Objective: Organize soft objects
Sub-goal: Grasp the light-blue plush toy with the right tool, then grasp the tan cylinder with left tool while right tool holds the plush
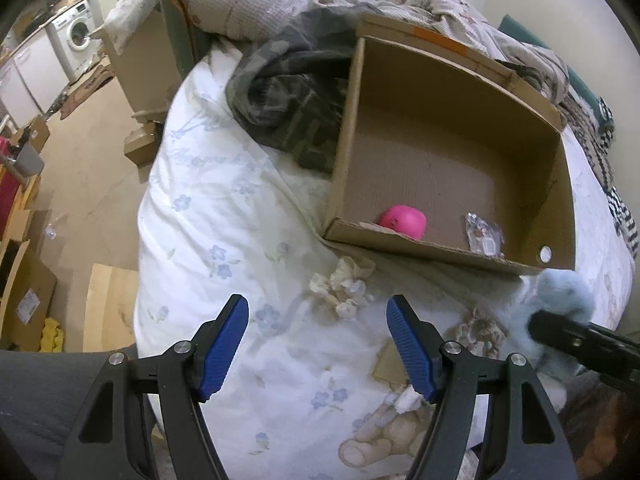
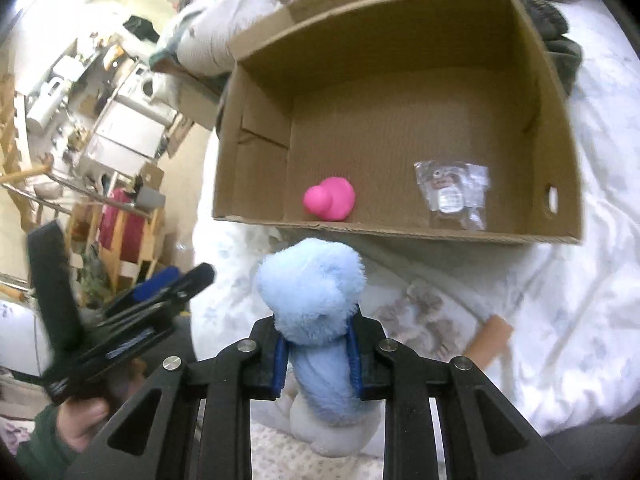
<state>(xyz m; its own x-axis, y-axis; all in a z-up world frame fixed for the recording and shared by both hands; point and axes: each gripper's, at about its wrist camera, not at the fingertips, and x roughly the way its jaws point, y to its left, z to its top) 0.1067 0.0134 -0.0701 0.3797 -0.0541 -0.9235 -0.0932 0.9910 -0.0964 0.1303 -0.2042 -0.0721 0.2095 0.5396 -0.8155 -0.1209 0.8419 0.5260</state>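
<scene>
Left gripper [image 1: 318,344]: jaws apart, nothing between them; hovers over the bed [image 1: 240,240], pointing down at a crumpled cream scrap [image 1: 344,288] lying just short of the box.
Scrap: looks like loose soft wadding; cannot tell exactly what it is.
Box [image 2: 400,232]: open cardboard, sitting on the bed, near wall facing both grippers.
Box contents: pink toy [image 2: 330,199] near the front wall; clear packet [image 2: 452,196] to its right, well apart from it.
Right gripper [image 2: 318,354]: jaws closed onto the blue plush [image 2: 312,292]; blue pads press its lower body from both sides, fluffy upper part bulging out above the fingertips.
Plush location: held just in front of the box's near wall, not yet over it.
Handling, judged: light, very soft, compresses a lot, not fragile. Fur may slide under the pads, so a deep grip across the middle suits best; the present hold looks adequate.
Step, judged: carry over the wall and release inside, beside the pink toy.
Risk, judged: plush snagging on the box's rim.
</scene>
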